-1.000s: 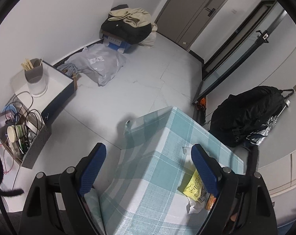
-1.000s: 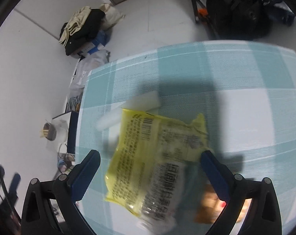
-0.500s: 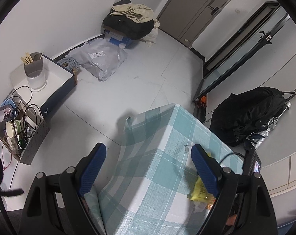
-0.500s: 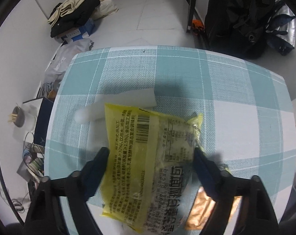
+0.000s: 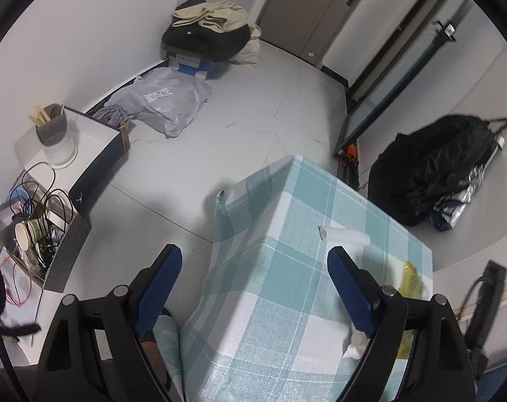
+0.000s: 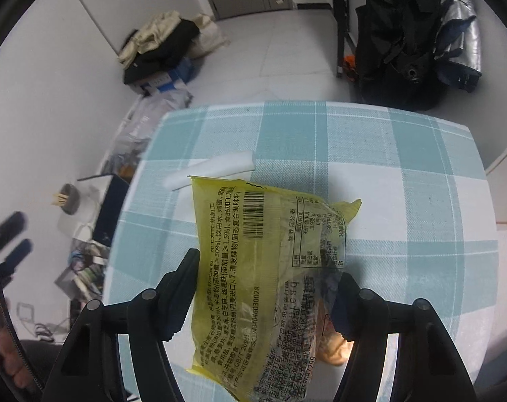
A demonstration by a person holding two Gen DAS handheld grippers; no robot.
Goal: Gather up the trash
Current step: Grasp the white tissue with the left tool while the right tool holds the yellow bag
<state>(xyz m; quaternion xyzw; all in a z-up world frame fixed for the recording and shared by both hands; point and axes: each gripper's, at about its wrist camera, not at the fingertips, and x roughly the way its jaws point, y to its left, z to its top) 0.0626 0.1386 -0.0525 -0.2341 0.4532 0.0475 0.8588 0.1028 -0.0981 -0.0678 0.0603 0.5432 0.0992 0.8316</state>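
A yellow printed food wrapper [image 6: 253,221] hangs between the fingers of my right gripper [image 6: 267,268], lifted above the teal checked table [image 6: 404,167]. The jaws are closing and their pads press the wrapper's sides. Behind it on the cloth lies a white foam piece [image 6: 213,169]. An orange-brown wrapper [image 6: 334,348] peeks out under the yellow one. My left gripper [image 5: 255,254] stands open over the table's corner [image 5: 287,301], with nothing between its fingers. The left wrist view also shows the foam piece [image 5: 345,236], the yellow wrapper [image 5: 411,276] and a crumpled white tissue [image 5: 355,343].
A black backpack [image 5: 434,167] leans on the wall right of the table. On the floor are a clothes pile on a box [image 5: 206,37], a grey plastic bag [image 5: 163,100], a white box with a cup [image 5: 55,134] and a bin of cables [image 5: 39,234].
My right gripper's jaws narrowed onto the yellow wrapper and raised it off the table, which now looks farther away. The left gripper has barely shifted.
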